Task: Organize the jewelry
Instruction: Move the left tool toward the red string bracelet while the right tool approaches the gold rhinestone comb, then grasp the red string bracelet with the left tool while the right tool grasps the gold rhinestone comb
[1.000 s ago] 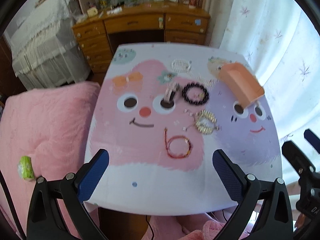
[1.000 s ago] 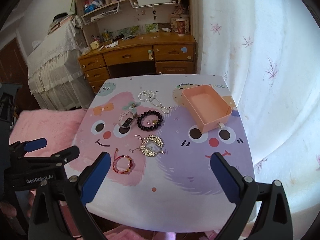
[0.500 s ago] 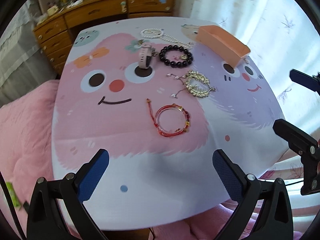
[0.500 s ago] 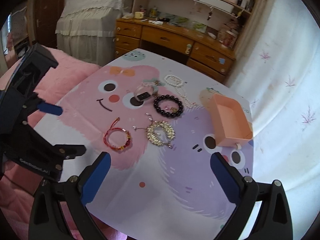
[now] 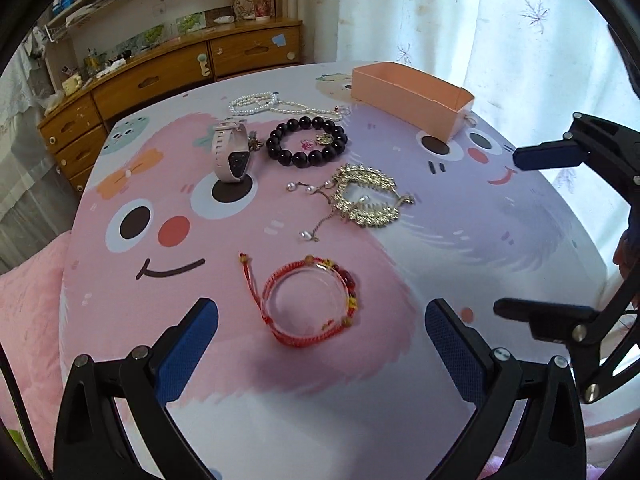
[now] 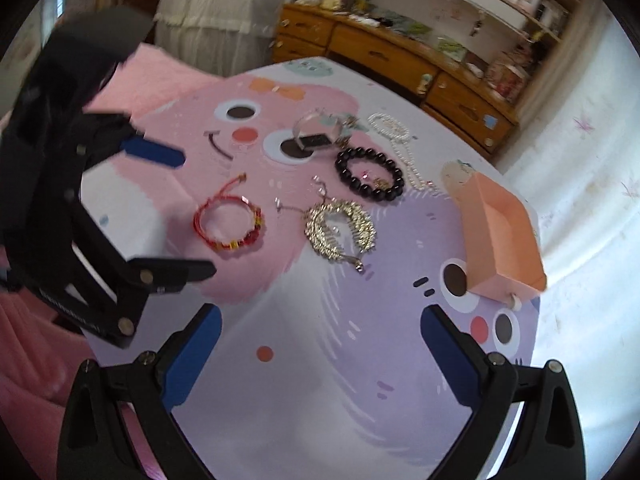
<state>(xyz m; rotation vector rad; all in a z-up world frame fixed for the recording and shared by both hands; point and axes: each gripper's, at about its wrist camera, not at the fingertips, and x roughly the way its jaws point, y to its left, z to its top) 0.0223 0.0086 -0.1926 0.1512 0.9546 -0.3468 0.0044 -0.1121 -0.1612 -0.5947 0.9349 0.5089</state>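
Note:
A red woven bracelet [image 5: 310,304] around a clear bangle lies on the cartoon-print table [image 5: 168,320], just ahead of my open, empty left gripper [image 5: 320,344]. Beyond it lie a gold necklace [image 5: 366,196], a black bead bracelet [image 5: 306,141], a pink watch [image 5: 230,154] and a pearl necklace [image 5: 260,104]. An open orange box [image 5: 412,96] stands at the far right. My right gripper [image 6: 320,352] is open and empty over the purple part of the table; the red bracelet [image 6: 230,222], gold necklace [image 6: 340,228] and box [image 6: 500,236] show in its view.
A wooden desk with drawers [image 5: 160,80] stands behind the table. A white curtain [image 5: 480,20] hangs at the right. A pink bed cover [image 6: 32,360] lies left of the table. Each gripper shows in the other's view: the right [image 5: 560,236], the left [image 6: 168,212].
Both grippers have come down and forward towards the table. The left now sits close behind the red bracelet; the right has swung to the table's purple side. Both stay open.

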